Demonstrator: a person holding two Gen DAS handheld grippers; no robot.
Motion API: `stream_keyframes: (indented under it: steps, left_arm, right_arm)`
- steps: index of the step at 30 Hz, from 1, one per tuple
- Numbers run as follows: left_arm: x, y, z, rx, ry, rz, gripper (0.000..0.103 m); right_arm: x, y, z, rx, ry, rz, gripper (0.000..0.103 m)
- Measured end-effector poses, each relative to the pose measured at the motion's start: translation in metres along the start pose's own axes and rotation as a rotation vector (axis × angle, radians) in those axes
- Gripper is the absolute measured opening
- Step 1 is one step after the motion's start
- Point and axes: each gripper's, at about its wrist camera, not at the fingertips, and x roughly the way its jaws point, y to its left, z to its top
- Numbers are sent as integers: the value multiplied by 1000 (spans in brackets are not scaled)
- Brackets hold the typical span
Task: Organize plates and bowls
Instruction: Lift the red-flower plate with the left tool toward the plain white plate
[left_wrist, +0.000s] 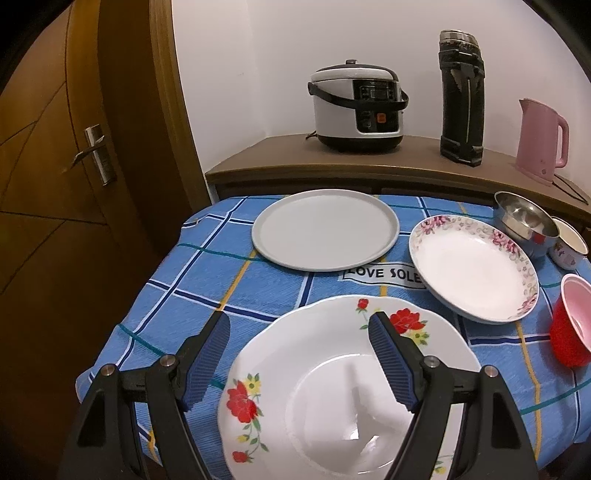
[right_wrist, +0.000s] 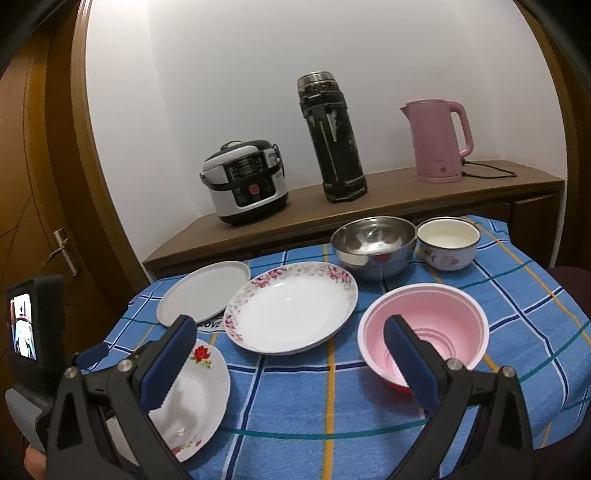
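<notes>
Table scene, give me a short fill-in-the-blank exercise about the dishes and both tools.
1. The shiny steel bowl stands directly left of the small white enamel ____.
2. The round plain grey plate partly covers a label reading LOVE ____.
3. The red plastic bowl is ____ inside.
4. The left tool and right tool are both ____, holding nothing.

Missing words: cup; SOLE; pink; open

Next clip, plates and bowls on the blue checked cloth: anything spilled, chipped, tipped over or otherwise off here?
Nothing stands out. The three plates lie flat and apart, the steel bowl, enamel bowl and pink bowl sit upright and look empty, with no spill or visible damage. Both grippers are open and hold nothing.
</notes>
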Motion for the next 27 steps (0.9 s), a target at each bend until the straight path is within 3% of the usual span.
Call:
stream_keyframes:
  steps: [10,16,18,21,27]
  left_arm:
    - [0,17,-3,2,11,-18,79]
    - [2,57,-12,-52,33,-42,79]
    - [4,67,-16,-65,50,-46,79]
    - [6,75,-23,-61,64,-31,79]
    - [7,77,-32,-74,87,-148,79]
  right_arm:
    - [5,6,-4,-20,26,59,103]
    - [20,12,-20,-77,89,105,102]
    - [29,14,-26,-88,132,125,98]
    - [38,17,-35,-111,173,146,85]
    - [52,15,-44,-98,254,213,65]
